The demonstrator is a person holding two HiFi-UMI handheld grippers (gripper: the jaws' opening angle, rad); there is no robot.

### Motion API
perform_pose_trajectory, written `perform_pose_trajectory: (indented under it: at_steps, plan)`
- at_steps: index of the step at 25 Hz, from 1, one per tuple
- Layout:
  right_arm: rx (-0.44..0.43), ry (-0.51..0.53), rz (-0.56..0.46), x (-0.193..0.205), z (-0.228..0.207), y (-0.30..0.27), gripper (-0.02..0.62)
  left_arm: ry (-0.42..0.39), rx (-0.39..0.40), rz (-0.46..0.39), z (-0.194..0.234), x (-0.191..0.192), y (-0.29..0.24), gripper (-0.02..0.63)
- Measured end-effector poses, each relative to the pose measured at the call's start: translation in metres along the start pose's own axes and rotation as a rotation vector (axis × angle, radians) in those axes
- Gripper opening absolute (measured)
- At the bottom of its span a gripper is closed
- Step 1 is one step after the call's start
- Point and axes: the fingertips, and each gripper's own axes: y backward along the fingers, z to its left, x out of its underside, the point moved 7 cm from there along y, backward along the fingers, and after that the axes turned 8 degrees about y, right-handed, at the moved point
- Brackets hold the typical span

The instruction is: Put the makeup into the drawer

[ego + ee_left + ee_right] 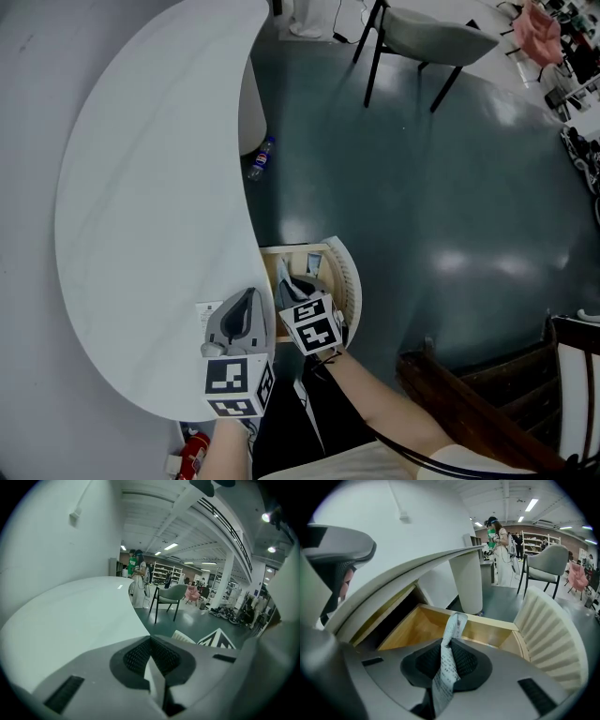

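Note:
A white curved table (150, 187) has a wooden drawer (269, 267) pulled open, with a ribbed white front (349, 277). My right gripper (302, 292) hangs over the drawer, shut on a flat printed makeup sachet (452, 630) that sticks up from its pads above the drawer's wooden floor (419, 627). A small pale item (314, 262) lies at the drawer's far end. My left gripper (241, 322) sits over the table's near edge beside the drawer. Its jaws (152, 667) are shut, and a thin white sliver shows between the pads. A white label (208, 309) lies on the table next to it.
On the floor by the table's white pedestal (251, 112) lies a plastic bottle (261, 159). A grey chair (427, 37) stands further off. Dark wooden furniture (478, 394) is at the lower right. A red object (194, 455) is under the table's edge.

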Motion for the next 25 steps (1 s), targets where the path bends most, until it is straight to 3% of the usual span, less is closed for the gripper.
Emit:
perform_pose_trajectory:
  at_steps: [5, 14, 25]
  plan:
    - [-0.023, -0.028, 0.04, 0.002, -0.008, -0.014, 0.057, 0.007, -0.009, 0.005, 0.001, 0.0, 0.0, 0.015]
    - [-0.039, -0.064, 0.221, 0.024, -0.01, -0.036, 0.057, 0.016, 0.0, 0.011, -0.005, 0.003, -0.006, 0.015]
    - [-0.009, -0.096, 0.232, 0.034, -0.02, -0.045, 0.057, 0.025, -0.031, 0.025, -0.01, 0.007, -0.005, 0.015]
